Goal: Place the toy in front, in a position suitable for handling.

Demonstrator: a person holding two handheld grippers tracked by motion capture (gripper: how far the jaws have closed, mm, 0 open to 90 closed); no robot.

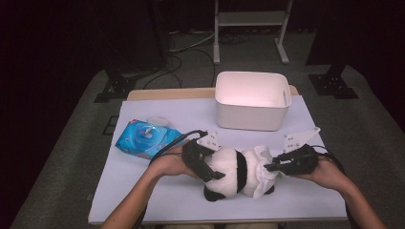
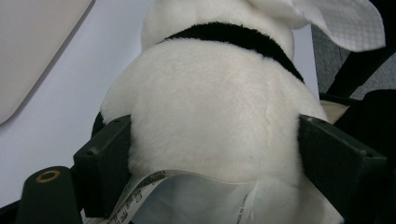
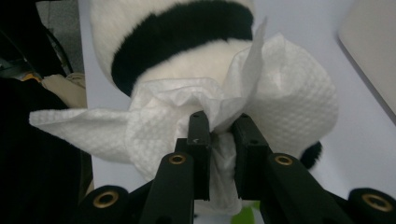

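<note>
Wet-wipe pack (image 1: 145, 139), blue, left on tabletop (image 1: 143, 195). Left gripper (image 1: 203, 162), fingers (image 2: 105, 163) clamped around plush panda (image 1: 229, 174), lying mid-tabletop. Right gripper (image 1: 273, 167), fingers (image 3: 198, 140) pinching white wipe (image 3: 289, 107) against panda. White bin (image 1: 252, 100) behind.
</note>
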